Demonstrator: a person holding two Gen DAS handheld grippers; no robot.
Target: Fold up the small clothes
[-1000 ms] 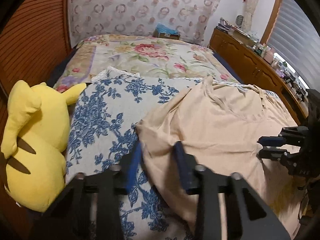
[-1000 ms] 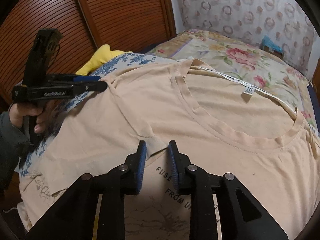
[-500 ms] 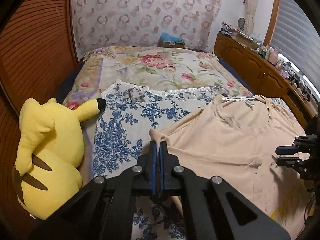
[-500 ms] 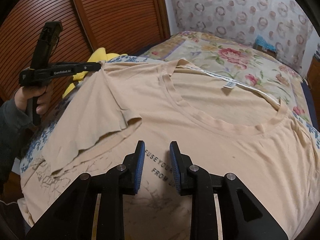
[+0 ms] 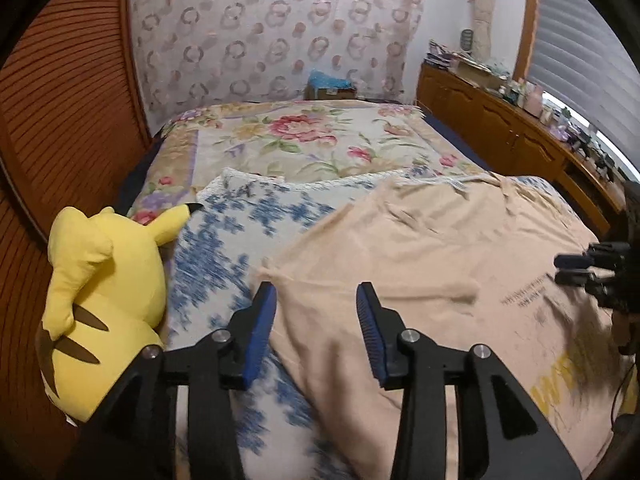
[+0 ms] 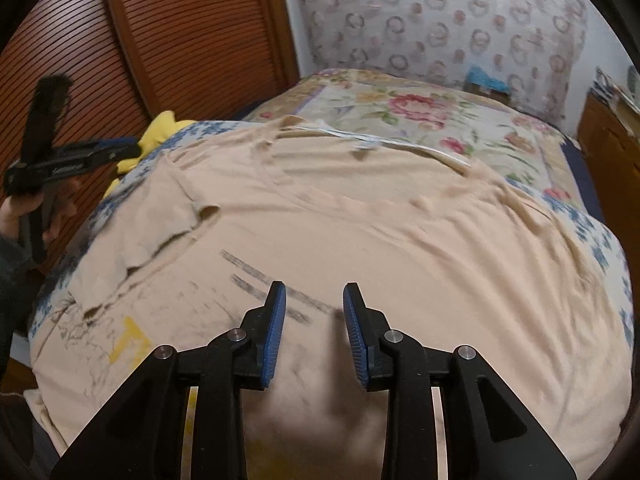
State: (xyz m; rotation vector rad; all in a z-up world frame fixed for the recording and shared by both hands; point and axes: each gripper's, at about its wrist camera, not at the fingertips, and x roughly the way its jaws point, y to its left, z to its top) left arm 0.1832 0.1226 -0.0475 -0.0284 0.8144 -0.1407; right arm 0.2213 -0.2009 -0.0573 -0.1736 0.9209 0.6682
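A beige T-shirt (image 6: 380, 232) with dark print lies spread on a blue-and-white floral cloth on the bed; it also shows in the left wrist view (image 5: 420, 264). Its left sleeve (image 6: 160, 220) is folded inward onto the body. My left gripper (image 5: 316, 300) is open and empty, just above the shirt's left edge. My right gripper (image 6: 314, 300) is open and empty above the printed chest. The left gripper also shows in the right wrist view (image 6: 120, 150), the right gripper in the left wrist view (image 5: 568, 270).
A yellow plush toy (image 5: 100, 288) lies at the bed's left edge. The blue floral cloth (image 5: 216, 256) covers a flowered bedspread (image 5: 312, 144). A wooden slatted door (image 6: 160, 40) stands on the left and a cluttered wooden dresser (image 5: 520, 132) on the right.
My left gripper was shut on the sleeve edge half a second ago and has opened, leaving the sleeve folded on the shirt. My right gripper has opened wider and pulled back.
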